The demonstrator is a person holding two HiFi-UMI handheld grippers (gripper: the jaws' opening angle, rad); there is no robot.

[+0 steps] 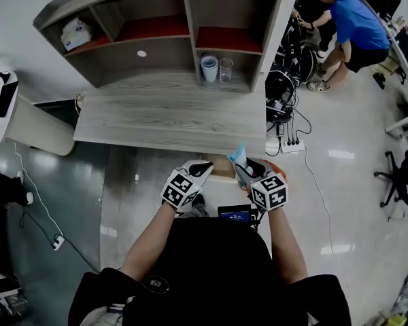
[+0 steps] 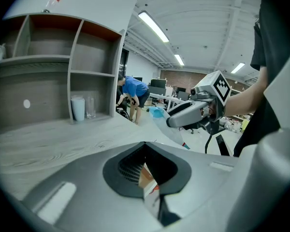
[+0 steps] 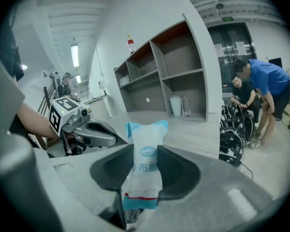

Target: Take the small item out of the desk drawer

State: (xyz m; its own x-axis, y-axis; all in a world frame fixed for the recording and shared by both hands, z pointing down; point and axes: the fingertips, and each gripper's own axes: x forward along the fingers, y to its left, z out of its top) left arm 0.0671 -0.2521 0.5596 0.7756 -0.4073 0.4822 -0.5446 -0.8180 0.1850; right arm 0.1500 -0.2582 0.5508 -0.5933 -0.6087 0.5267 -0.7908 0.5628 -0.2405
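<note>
My right gripper (image 1: 243,170) is shut on a small white packet with blue ends (image 1: 237,155), held upright just in front of the desk's front edge (image 1: 170,145). In the right gripper view the packet (image 3: 144,170) stands between the two jaws of that gripper (image 3: 145,153). My left gripper (image 1: 202,168) hangs beside it to the left with its jaws together and nothing in them (image 2: 145,151). A tan strip of the drawer (image 1: 219,168) shows under the desk edge between the two grippers. From the left gripper view the right gripper (image 2: 183,115) and the packet (image 2: 157,113) are both visible.
A grey hutch stands on the desk, with a pale cup (image 1: 209,68) and a glass (image 1: 226,70) in its lower right bay. A person in blue (image 1: 350,19) bends at the far right. A power strip (image 1: 292,143) and cables lie right of the desk.
</note>
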